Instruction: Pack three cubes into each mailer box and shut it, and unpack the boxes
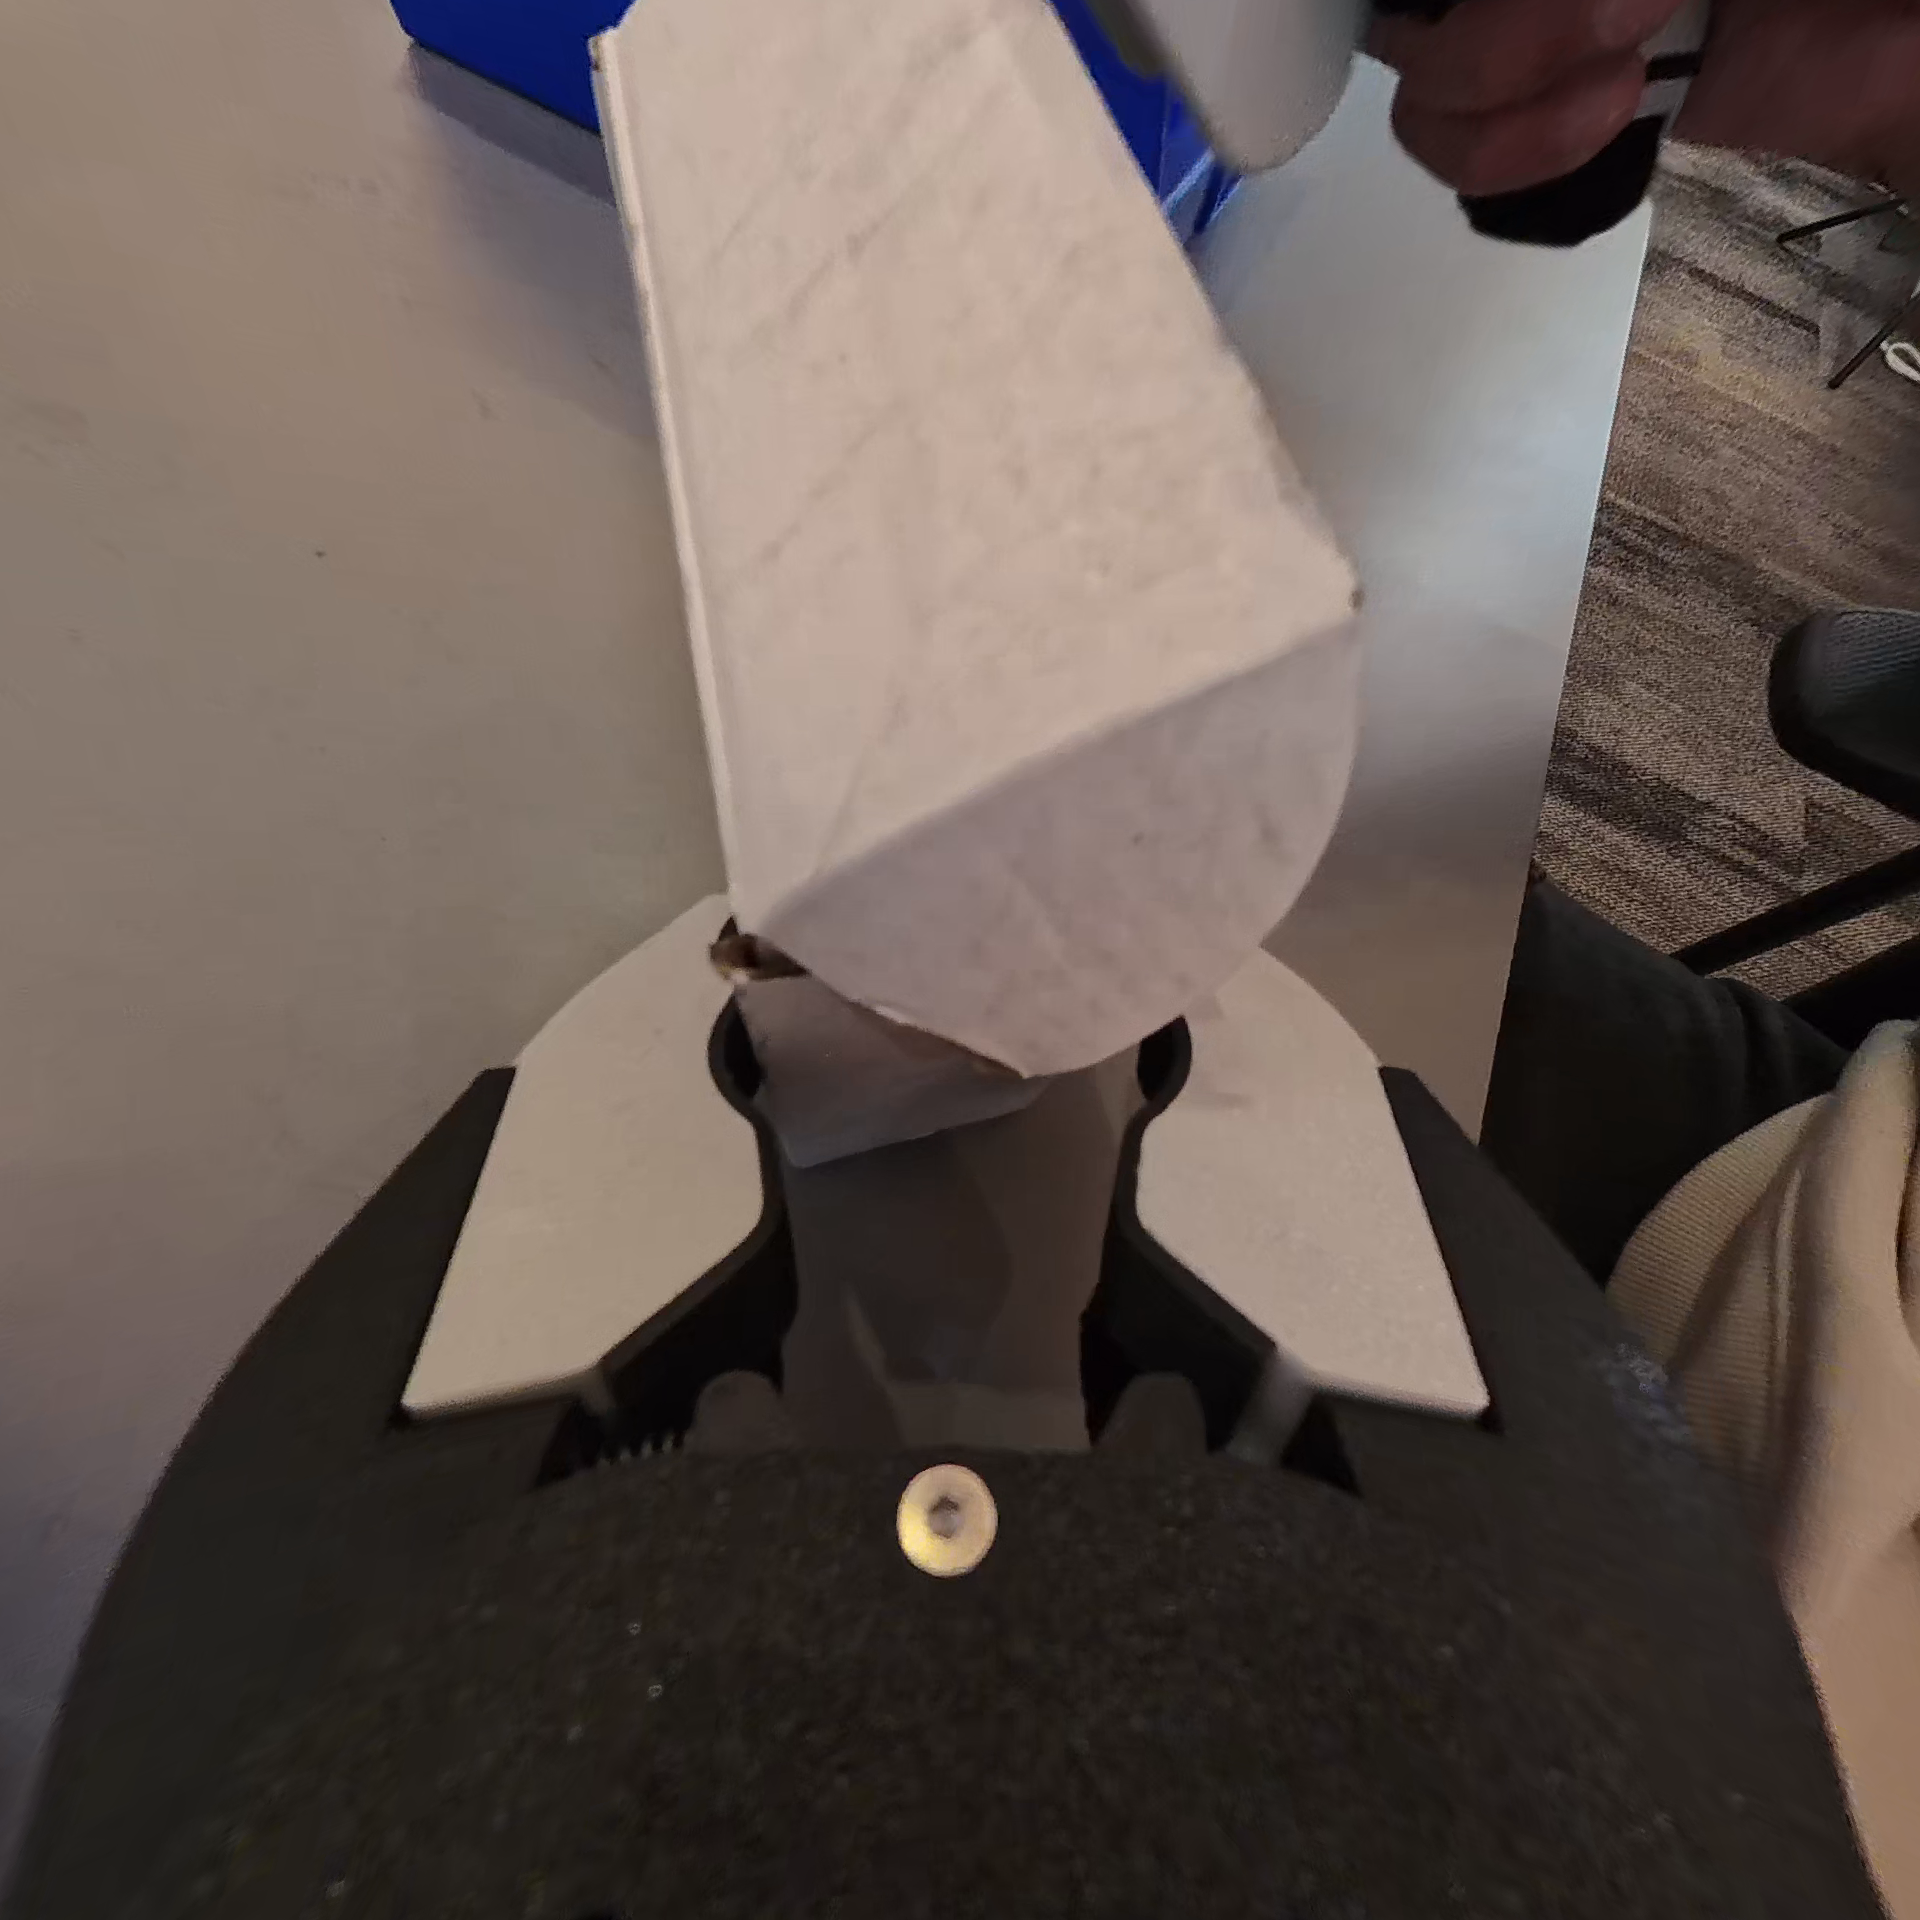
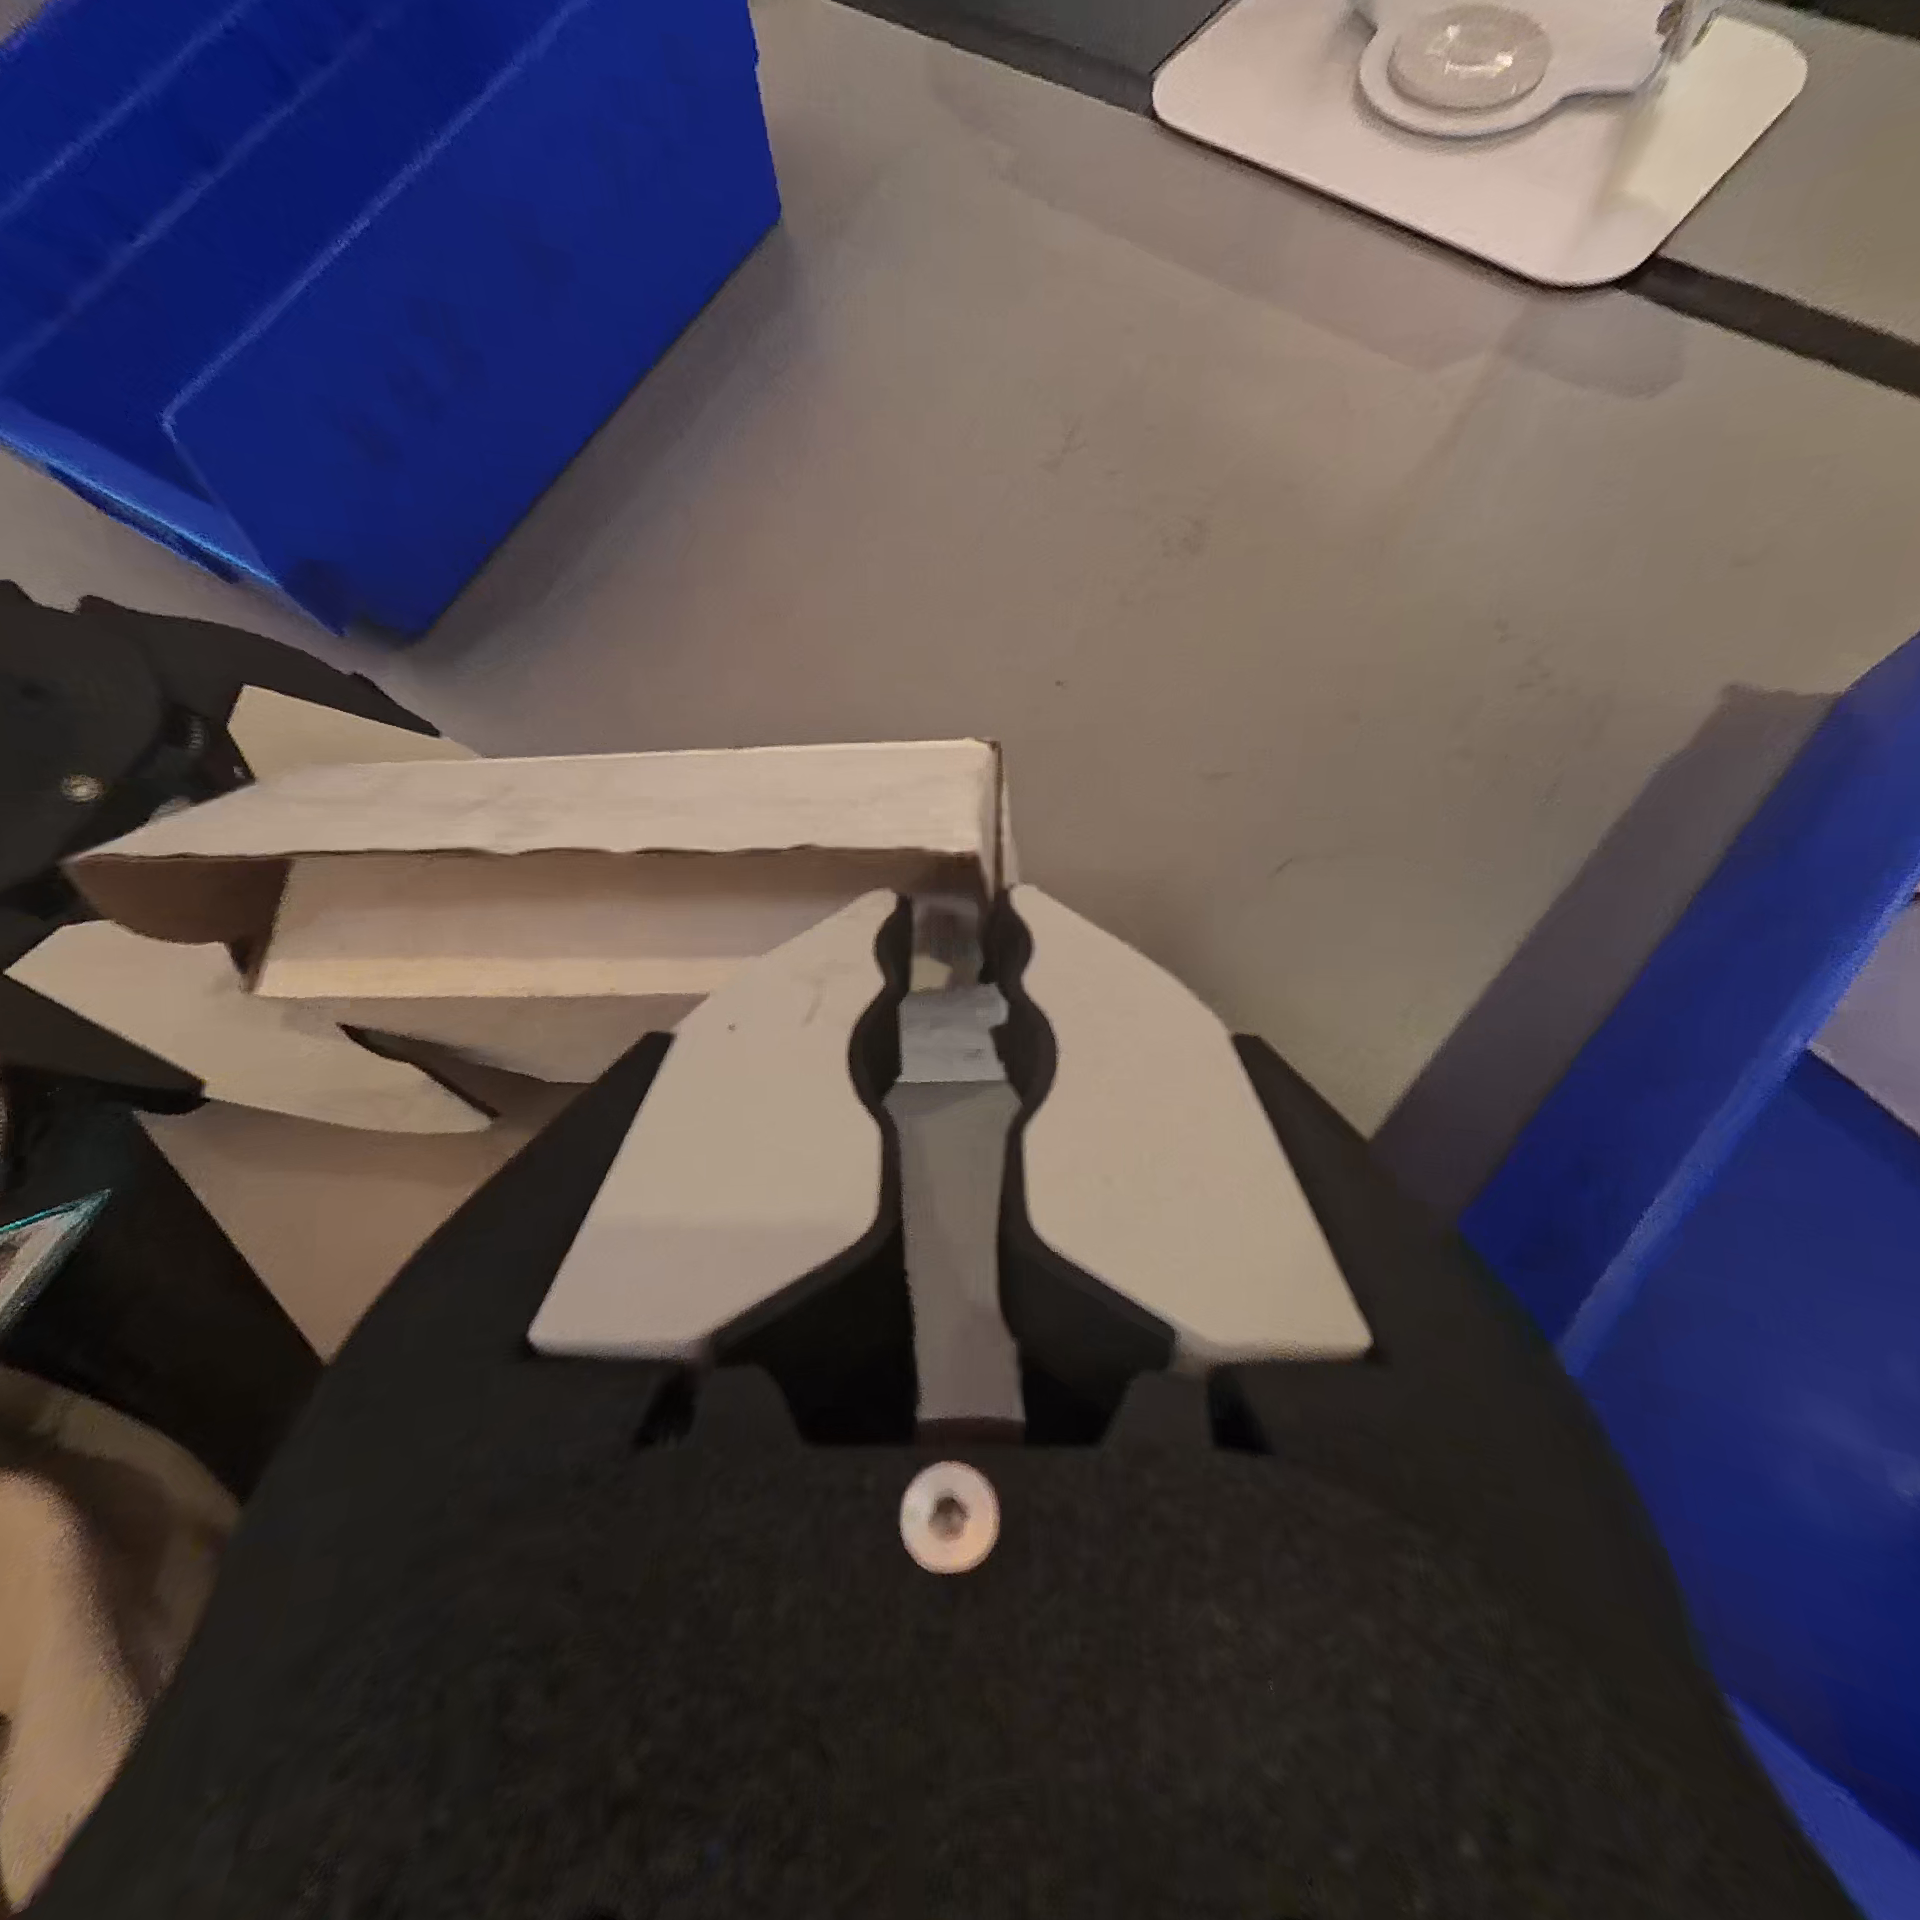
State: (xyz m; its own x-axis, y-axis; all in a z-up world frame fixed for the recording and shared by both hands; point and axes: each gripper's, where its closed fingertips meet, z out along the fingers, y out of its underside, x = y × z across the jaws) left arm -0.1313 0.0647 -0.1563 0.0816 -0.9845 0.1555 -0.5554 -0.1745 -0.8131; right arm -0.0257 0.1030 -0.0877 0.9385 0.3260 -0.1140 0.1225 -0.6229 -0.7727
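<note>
the mailer box [image 1: 966,499] fills your left wrist view, white cardboard held off the table [image 1: 260,623] and tilted, its near end with a rounded flap sitting between the tips of your left hand-held gripper [image 1: 951,997]. the jaws are narrowed onto that end and a piece of cardboard is pinched between them. at the top right the other hand-held gripper and a hand [image 1: 1538,94] meet the far end of the box. a blue bin [image 1: 488,52] peeks out behind the box, on the pale table, and patterned carpet [image 1: 1745,436] lies past the table's edge.

in your right wrist view, the mailer box [image 2: 540,862] stretches to the left from your right hand-held gripper [image 2: 951,914], whose jaws are nearly together, gripping the box's end corner. its open side faces you, and the left hand-held gripper [image 2: 135,914] holds the far end. a blue bin [image 2: 395,291] stands behind on the grey table [image 2: 1299,623], another blue bin [image 2: 1714,1039] at the right, and a white pad [image 2: 1486,135] lies at the far edge.
</note>
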